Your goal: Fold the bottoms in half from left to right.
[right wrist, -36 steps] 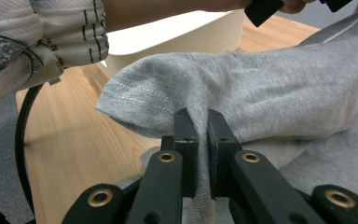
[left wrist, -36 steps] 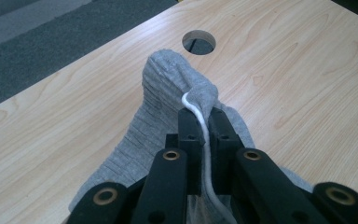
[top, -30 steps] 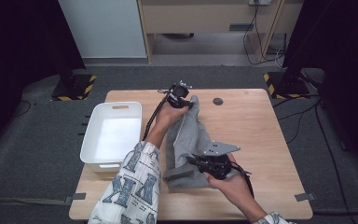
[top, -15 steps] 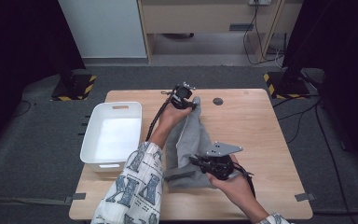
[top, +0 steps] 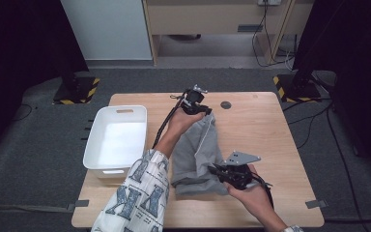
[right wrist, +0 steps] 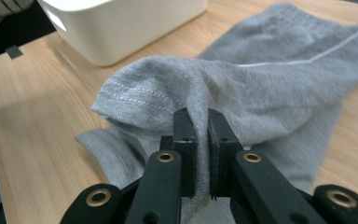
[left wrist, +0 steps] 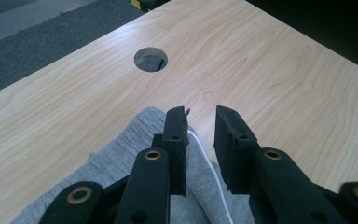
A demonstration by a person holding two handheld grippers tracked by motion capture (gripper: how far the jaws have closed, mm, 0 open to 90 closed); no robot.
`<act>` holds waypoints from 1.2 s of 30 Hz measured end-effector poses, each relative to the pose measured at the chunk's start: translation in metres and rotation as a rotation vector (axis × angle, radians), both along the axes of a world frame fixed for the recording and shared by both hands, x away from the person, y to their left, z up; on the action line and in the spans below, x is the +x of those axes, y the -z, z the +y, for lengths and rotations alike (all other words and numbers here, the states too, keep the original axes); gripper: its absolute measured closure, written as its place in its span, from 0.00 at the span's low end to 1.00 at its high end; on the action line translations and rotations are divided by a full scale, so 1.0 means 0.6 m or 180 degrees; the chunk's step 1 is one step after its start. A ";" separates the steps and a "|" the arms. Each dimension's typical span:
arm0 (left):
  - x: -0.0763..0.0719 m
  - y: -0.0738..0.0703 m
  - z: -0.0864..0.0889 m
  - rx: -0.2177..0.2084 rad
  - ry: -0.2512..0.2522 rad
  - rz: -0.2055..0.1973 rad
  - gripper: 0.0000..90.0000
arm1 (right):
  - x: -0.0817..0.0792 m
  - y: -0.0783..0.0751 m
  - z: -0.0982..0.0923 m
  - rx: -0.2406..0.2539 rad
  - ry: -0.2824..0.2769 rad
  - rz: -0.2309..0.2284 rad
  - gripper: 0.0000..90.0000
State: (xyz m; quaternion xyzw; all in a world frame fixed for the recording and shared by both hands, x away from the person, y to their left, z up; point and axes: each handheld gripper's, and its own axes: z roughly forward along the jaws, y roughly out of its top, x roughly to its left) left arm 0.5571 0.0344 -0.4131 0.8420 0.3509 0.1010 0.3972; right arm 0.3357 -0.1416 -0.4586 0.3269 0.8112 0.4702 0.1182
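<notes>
A grey garment [top: 195, 150] with a white drawstring [left wrist: 205, 156] lies lengthwise on the wooden table [top: 270, 135]. My left gripper [top: 204, 111] hovers over its far end near the table's back edge. Its jaws have just been opening and now stand apart above the ribbed grey hem [left wrist: 121, 154], pressing on nothing; in the left gripper view the left gripper [left wrist: 200, 126] shows a clear gap. My right gripper [top: 213, 169] is shut on a raised fold at the garment's near end. The right gripper view has the right gripper [right wrist: 199, 121] pinching grey cloth [right wrist: 261, 84].
A white plastic bin [top: 96, 140] stands on the table's left side, also close behind the cloth in the right gripper view [right wrist: 121, 23]. A round cable hole [top: 226, 104] sits near the back edge, just beyond my left gripper [left wrist: 150, 59]. Bare wood spreads to the right.
The left jaws have parted and let go of the garment's far end. The right gripper has sunk a little with its fold of cloth still pinched.
</notes>
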 end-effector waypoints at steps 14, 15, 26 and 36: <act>-0.047 0.008 0.014 -0.0111 0.0028 -0.0091 0.81 | -0.013 0.040 -0.048 -0.0102 0.0165 0.0155 0.93; -0.051 0.008 0.015 -0.0099 0.0034 -0.0103 0.81 | -0.014 0.042 -0.051 -0.0111 0.0171 0.0155 0.92; -0.099 0.029 0.034 -0.0077 0.0099 -0.0152 0.79 | -0.019 0.064 -0.070 -0.0238 0.0229 0.0275 0.93; -0.153 0.054 0.058 -0.0132 0.0116 -0.0183 0.79 | -0.016 0.081 -0.082 -0.0341 0.0309 0.0428 0.96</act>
